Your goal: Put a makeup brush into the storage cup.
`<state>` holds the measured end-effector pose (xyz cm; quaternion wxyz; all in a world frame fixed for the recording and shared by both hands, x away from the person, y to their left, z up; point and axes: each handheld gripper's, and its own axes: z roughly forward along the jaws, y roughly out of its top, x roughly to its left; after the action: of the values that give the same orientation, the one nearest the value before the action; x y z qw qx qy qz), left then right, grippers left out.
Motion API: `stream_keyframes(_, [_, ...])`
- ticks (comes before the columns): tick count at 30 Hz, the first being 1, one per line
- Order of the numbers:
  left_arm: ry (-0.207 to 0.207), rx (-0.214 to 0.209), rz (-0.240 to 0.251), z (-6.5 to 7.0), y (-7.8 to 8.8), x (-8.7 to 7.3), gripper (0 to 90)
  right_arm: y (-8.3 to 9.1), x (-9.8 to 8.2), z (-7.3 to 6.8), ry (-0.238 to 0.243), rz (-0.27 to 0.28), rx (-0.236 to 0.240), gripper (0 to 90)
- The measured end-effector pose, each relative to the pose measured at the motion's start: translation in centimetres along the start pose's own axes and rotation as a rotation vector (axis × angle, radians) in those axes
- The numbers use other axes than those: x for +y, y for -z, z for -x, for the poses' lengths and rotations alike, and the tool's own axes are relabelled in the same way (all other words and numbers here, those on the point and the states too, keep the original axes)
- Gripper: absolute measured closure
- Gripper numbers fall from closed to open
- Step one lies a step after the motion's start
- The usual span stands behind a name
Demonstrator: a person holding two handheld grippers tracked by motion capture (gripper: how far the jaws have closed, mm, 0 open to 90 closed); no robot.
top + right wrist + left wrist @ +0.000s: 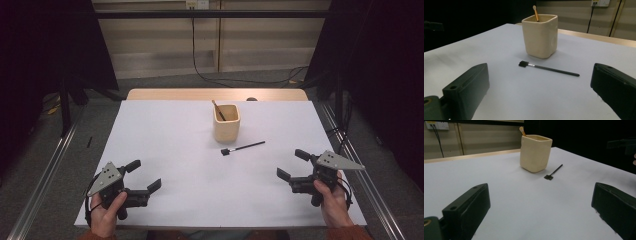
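A cream square cup (226, 122) (535, 153) (540, 36) stands upright at the table's far middle, with a thin wooden-handled stick (218, 110) (522, 130) (535, 13) leaning inside it. A small black brush (243, 147) (554, 172) (548, 68) lies flat on the white table just in front of the cup. My left gripper (143, 175) (539, 212) rests near the front left edge, open and empty. My right gripper (292, 164) (540, 92) rests near the front right edge, also open and empty. Both are well short of the brush.
The white tabletop (175, 150) has a wooden strip (217, 94) along its far edge. Metal frame rails (45, 175) run along both sides. Cables (210, 75) trail on the floor behind, below a wall socket (437, 125).
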<state>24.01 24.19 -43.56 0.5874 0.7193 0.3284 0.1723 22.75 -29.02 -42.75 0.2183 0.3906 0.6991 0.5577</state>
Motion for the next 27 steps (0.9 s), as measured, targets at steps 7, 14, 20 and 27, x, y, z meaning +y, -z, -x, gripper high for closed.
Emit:
stream_keyframes(7, [-0.018, -0.002, -0.009, 0.1, 0.1, 0.1, 1.9, -1.3, 1.3, 0.1, 0.020, 0.012, 0.023, 2.5])
stream_keyframes(14, [-0.017, -0.001, -0.011, 0.1, 0.1, 0.0, 1.9, -3.2, 2.6, 0.4, 0.040, 0.020, 0.032, 2.4])
stream_keyframes(20, [-0.014, -0.001, -0.014, 0.0, 0.2, 0.0, 1.9, -5.4, 4.1, 0.5, 0.054, 0.021, 0.046, 2.0])
stream_keyframes(27, [-0.018, 0.001, -0.017, -0.1, 0.3, 0.0, 2.0, -7.0, 5.4, 1.3, 0.051, 0.021, 0.043, 1.9])
